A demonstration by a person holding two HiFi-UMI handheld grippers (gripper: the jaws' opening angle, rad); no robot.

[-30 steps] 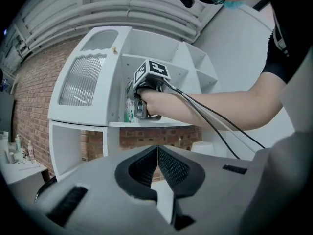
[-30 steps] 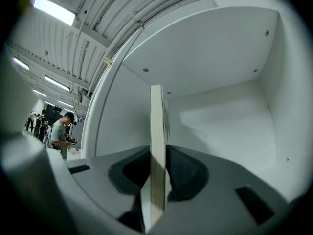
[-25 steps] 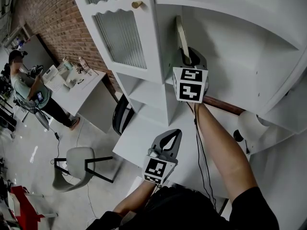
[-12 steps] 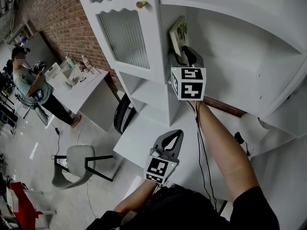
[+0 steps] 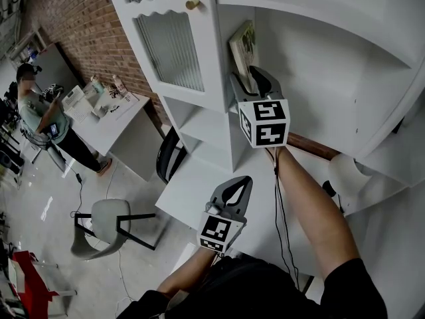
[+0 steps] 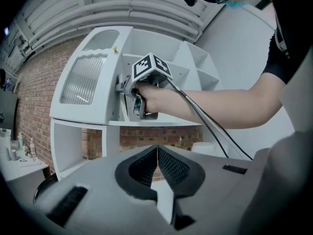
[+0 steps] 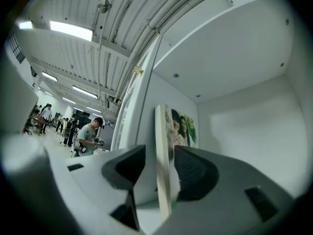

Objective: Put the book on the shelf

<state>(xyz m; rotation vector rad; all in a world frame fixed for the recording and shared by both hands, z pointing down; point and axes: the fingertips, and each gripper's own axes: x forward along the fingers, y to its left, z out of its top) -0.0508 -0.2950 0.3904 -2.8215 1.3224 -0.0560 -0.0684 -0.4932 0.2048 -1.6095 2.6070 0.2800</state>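
The book [image 5: 242, 47] with a photo cover stands on edge in the white shelf [image 5: 319, 111] compartment, leaning left against the side wall. My right gripper [image 5: 252, 80] is at its lower end, and its jaws are opening. In the right gripper view the book [image 7: 164, 160] is between the two pads of the right gripper [image 7: 160, 169], with a gap at the left pad. My left gripper [image 5: 238, 186] hangs low over the white table, away from the shelf. Its jaws meet with nothing between them, as the left gripper [image 6: 157, 154] shows in its own view.
A ribbed-glass cabinet door with a brass knob [image 5: 193, 4] stands left of the compartment. A white round object [image 5: 345, 173] sits on the table [image 5: 189, 195] at right. Below left are a grey chair [image 5: 106, 221], a cluttered desk [image 5: 109, 108] and a person [image 5: 36, 111].
The book has tipped from upright to leaning on the left wall. The right gripper's jaws have widened around it, and the gripper has drawn back slightly. The left gripper has barely moved.
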